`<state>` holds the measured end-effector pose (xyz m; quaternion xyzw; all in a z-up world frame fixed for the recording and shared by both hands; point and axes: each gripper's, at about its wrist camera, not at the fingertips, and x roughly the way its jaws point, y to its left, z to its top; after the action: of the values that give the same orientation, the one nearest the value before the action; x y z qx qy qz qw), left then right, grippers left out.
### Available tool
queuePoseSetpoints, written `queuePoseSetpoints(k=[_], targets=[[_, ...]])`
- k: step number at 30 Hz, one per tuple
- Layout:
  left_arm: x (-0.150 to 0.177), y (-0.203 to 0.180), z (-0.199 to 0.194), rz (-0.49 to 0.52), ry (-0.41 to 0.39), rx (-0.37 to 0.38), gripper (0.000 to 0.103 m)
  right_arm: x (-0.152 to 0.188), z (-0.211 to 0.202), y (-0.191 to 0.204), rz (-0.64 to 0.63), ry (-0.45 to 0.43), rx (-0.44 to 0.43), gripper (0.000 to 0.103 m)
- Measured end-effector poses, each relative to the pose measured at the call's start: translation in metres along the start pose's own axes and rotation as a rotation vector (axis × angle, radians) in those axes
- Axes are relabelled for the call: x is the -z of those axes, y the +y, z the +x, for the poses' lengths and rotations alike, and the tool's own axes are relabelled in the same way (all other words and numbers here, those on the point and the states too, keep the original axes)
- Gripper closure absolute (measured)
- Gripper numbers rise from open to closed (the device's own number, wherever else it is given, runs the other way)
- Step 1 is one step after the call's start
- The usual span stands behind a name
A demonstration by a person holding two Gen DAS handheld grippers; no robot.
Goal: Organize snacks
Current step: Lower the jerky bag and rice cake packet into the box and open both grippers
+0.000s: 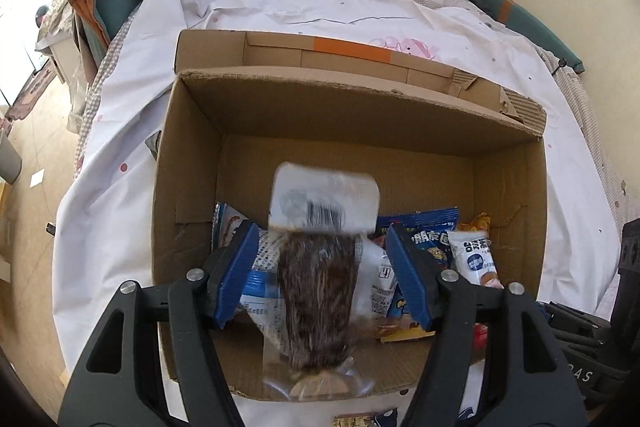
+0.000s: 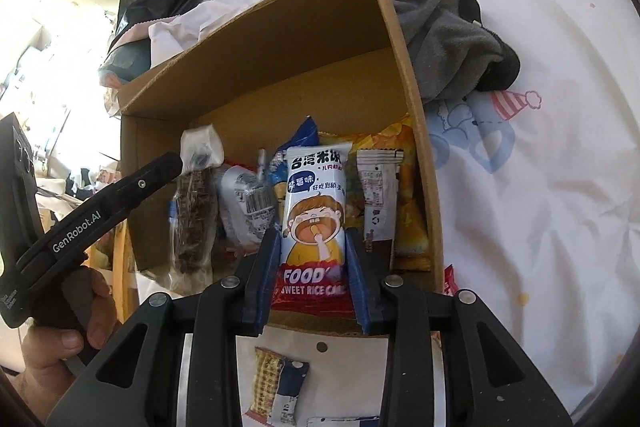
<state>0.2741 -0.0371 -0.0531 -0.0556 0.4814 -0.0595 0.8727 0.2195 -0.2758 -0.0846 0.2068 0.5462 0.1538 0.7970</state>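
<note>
Dropping snacks into the cardboard box (image 1: 192, 163) on the bed, the left hand-held gripper (image 1: 322, 277) stood wide around a falling dark clear-wrapped snack (image 1: 316, 291) at lower centre, while the right hand-held gripper (image 2: 312, 279) narrowly flanked a rice cake packet (image 2: 314, 223), calling for withdrawal and fetching remaining packets.

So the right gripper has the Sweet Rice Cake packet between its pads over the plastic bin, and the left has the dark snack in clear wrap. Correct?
Not quite. It is an open cardboard box, not a plastic bin. The right wrist view shows the right gripper with the Sweet Rice Cake packet between its pads over that box; the left gripper does have the dark snack in clear wrap between its fingers.
</note>
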Motion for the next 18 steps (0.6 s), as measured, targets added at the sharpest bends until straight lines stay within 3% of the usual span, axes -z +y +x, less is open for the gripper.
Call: queuePoseSetpoints(k=[1, 3, 4, 8, 18], targets=[[0.0, 0.0, 0.0, -0.002, 0.005, 0.003, 0.038, 0.0, -0.001, 0.0, 0.002, -0.002, 0.0, 0.064], [0.001, 0.002, 0.001, -0.01, 0.022, 0.015, 0.028, -0.001, -0.005, -0.001, 0.012, -0.023, -0.01, 0.043], [0.002, 0.003, 0.001, -0.019, 0.023, 0.022, 0.026, -0.002, -0.01, 0.0, 0.012, -0.042, -0.017, 0.039], [0.003, 0.006, -0.005, -0.042, 0.024, 0.047, 0.024, -0.004, -0.02, 0.003, -0.002, -0.086, -0.029, 0.039], [0.01, 0.018, -0.029, -0.063, -0.012, 0.02, 0.024, -0.005, -0.036, -0.006, 0.047, -0.129, -0.034, 0.032]])
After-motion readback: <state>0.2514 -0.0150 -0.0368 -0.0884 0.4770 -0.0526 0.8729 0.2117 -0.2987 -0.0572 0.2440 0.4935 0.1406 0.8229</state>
